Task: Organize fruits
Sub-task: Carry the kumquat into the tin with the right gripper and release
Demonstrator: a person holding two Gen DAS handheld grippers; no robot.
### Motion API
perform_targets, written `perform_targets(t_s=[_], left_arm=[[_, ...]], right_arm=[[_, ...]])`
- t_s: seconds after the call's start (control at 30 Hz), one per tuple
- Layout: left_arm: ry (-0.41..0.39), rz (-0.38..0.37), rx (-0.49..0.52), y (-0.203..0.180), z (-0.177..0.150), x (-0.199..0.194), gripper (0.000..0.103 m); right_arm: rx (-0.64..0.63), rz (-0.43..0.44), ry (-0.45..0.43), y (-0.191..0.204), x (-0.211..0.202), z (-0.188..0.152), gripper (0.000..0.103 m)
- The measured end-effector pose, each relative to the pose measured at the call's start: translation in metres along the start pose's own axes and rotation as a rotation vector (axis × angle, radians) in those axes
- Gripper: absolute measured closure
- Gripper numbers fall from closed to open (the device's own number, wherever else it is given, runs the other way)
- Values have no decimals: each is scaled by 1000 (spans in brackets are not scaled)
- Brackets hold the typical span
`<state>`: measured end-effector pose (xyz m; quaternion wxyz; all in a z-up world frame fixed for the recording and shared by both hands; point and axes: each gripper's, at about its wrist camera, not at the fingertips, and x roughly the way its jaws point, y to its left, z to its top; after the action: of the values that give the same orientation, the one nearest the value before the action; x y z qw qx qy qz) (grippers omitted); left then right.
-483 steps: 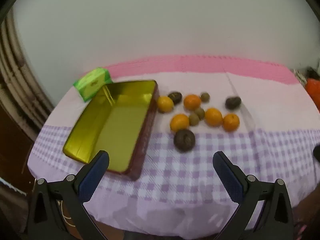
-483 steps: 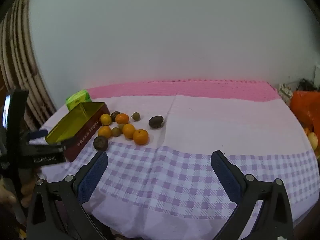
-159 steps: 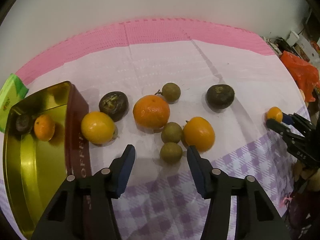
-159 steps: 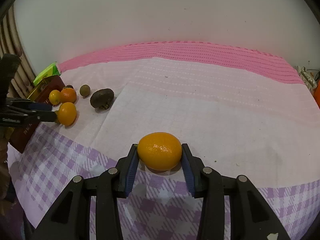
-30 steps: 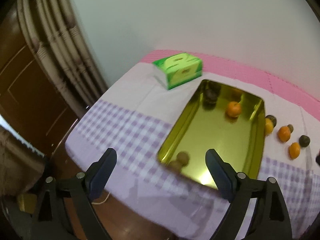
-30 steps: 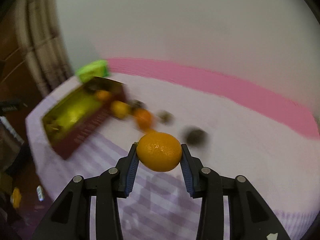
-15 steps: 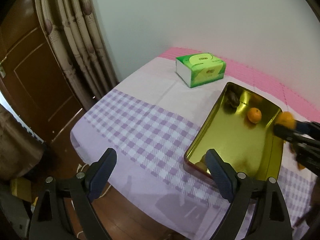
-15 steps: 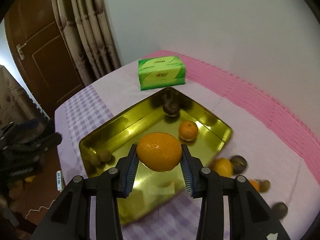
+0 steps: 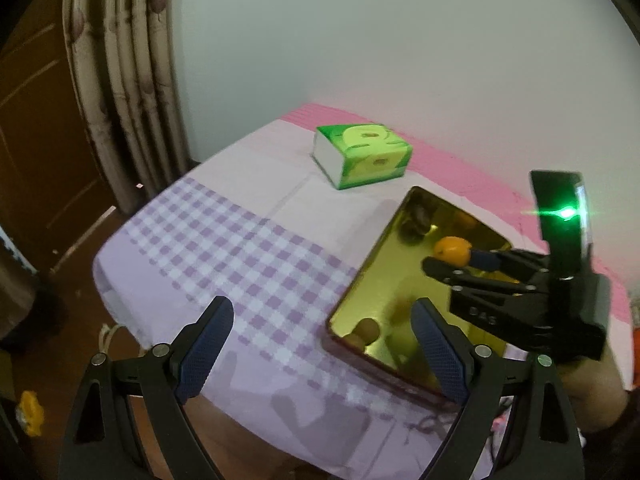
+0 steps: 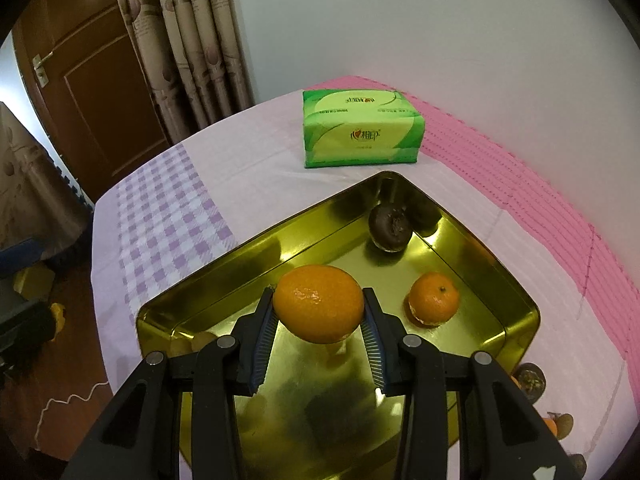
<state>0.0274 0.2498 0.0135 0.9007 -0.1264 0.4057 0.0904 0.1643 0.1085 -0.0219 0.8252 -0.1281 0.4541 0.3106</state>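
Note:
My right gripper is shut on an orange and holds it above the middle of the gold tin tray. A smaller orange and a dark brown fruit lie in the tray's far part. Small brownish fruits lie in its near left corner. In the left wrist view the tray is at the right, with the right gripper and its orange over it. My left gripper is open and empty, off the table's near left edge.
A green tissue pack lies beyond the tray on the pink and purple-checked cloth. Loose fruits lie on the cloth right of the tray. Curtains and a brown door stand behind the table's left edge.
My right gripper has carried the orange lower and further over the tray. My left gripper has drifted slightly and stays open.

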Motion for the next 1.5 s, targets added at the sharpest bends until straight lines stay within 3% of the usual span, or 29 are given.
perform_targets(t_s=[0.07,0.2,0.3,0.53,0.73,0.87,1.07,1.2,1.5], left_arm=[[-11,-6,-36,8,4,-3,13],[-86,51,-176,38,11,-16,13],[-79,63,-207,45,10,-13,13],[-57,130,-66,20,6,-5,13],[-36,144,-12,9,2,0,13],[-31,142,7,4,0,1,13],[-31,148,40,-3,-2,2,13],[-30,154,68,-9,-3,3,13],[-34,154,133,-26,-9,2,13]], right_arm=[[10,6,8,-4,4,0,66],[35,16,10,-10,10,1,65],[44,15,28,-11,18,3,66],[18,13,48,0,29,5,66],[23,16,72,4,41,9,65],[42,24,40,5,37,13,64],[75,26,-42,1,8,16,64],[110,45,-111,0,-20,10,57],[85,-2,-205,5,-78,-43,49]])
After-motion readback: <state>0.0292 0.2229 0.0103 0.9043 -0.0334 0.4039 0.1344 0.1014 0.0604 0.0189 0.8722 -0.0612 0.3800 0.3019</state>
